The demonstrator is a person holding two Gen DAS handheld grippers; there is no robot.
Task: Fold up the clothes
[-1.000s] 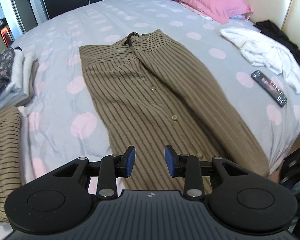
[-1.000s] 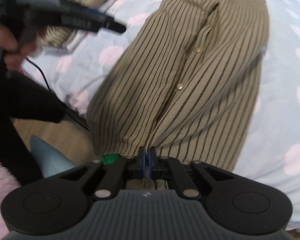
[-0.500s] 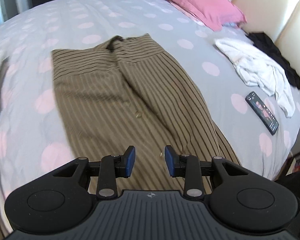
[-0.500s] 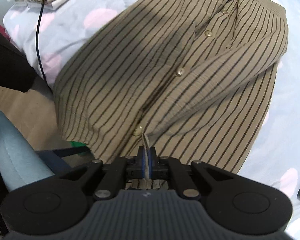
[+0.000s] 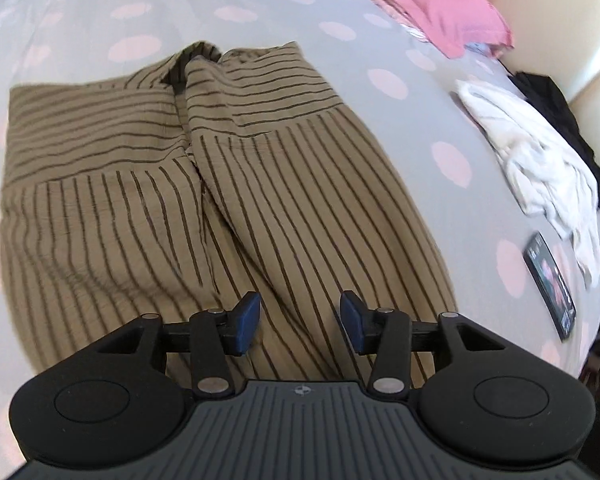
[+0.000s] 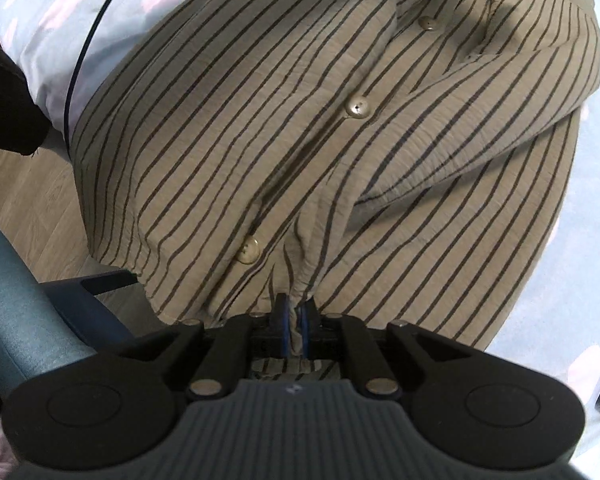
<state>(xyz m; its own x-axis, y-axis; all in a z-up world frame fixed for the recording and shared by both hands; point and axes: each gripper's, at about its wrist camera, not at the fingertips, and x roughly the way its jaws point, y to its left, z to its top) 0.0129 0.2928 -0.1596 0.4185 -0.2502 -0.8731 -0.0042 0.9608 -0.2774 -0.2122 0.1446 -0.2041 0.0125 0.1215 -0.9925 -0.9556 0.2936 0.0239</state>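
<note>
A tan shirt with dark stripes lies buttoned on the polka-dot bedspread, collar toward the far side. My left gripper hovers open just above the shirt's middle, nothing between its blue pads. In the right wrist view the same striped shirt fills the frame, its hem hanging toward the bed's edge. My right gripper is shut on a pinch of hem fabric beside the lowest button.
A pink pillow lies at the headboard. A white garment and a dark one sit at the right, a phone nearby. Wooden floor, a blue chair and a cable are left of the bed.
My left gripper moved forward and lower over the shirt, which now fills more of its view. My right gripper, still pinching the hem, drew closer to the shirt.
</note>
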